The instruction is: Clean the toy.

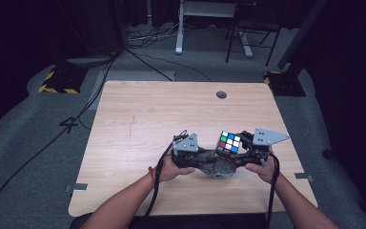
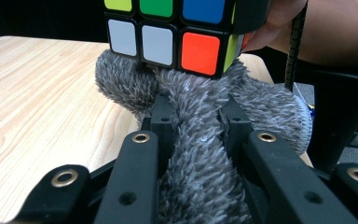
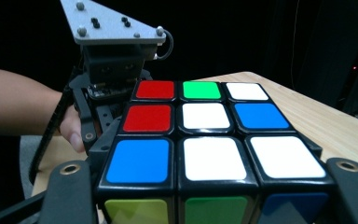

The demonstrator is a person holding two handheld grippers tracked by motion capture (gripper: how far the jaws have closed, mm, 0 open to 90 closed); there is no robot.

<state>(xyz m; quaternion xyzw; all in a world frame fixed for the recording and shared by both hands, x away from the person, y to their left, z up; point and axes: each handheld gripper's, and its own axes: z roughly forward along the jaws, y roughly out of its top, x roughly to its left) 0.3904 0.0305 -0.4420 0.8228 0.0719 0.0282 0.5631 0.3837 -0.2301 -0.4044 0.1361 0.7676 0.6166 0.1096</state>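
We clamp the left gripper shut on the grey fuzzy cloth and hold the puzzle cube in the right gripper just above it near the table edge, apparently for wiping, though the cube's underside stays hidden.

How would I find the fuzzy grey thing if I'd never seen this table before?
Look at the wooden table and go to its near edge, where two hands meet. The left hand-held gripper pinches the fuzzy grey thing, which lies right under the colourful puzzle cube held by the right hand-held gripper. It is soft, shaggy and plain grey, while the cube is hard and bright.
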